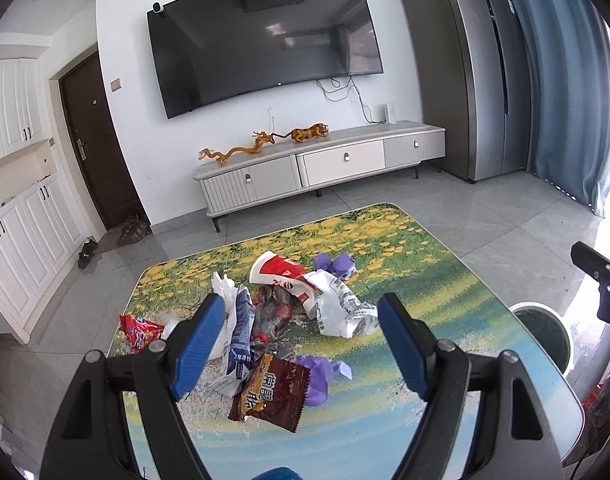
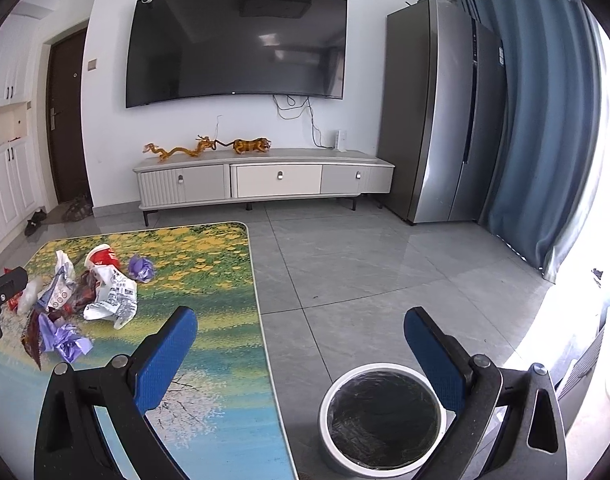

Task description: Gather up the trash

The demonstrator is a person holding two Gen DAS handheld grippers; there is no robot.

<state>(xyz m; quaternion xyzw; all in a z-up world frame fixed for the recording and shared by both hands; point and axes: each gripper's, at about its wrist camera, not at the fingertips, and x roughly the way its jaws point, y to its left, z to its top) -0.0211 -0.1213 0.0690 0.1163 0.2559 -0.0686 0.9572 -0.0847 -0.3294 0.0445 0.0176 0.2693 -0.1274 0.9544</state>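
L gripper [image 1: 301,340] nearest cam: blue pads spread wide, nothing between them, hovering over the trash pile on the counter [image 1: 445,280] (flower/landscape print top). Directly under/ahead of it: brown snack wrapper [image 1: 273,394], closest piece, w/ a purple crumpled wrapper [image 1: 323,372] touching its right side. Blue-white packet [image 1: 241,336] lies just beside the L pad, clear/white plastic behind that, red packet [image 1: 139,330] at the counter's left edge. Mid pile: dark crumpled wrapper [image 1: 275,312], white printed bag [image 1: 339,308] to its right, red-white paper cup [image 1: 279,270] tipped on its side behind, second purple wad [image 1: 335,264] at the far side. All pieces clustered, mostly touching or overlapping. R gripper [image 2: 301,360] also spread open, empty, held past the counter's right edge, one pad over the counter, other over the floor. Trash bin [image 2: 381,416], white rim, dark liner, sits on the grey tile floor just beside the counter's right side, below the R gripper; contents can't tell. Same bin shows at right edge of L view, partly cut off. Bkgd: wall TV [image 2: 237,44], low TV cabinet [image 2: 265,180] w/ orange figurines, fridge [image 2: 437,108], blue curtain [image 2: 545,120], dark door at left.
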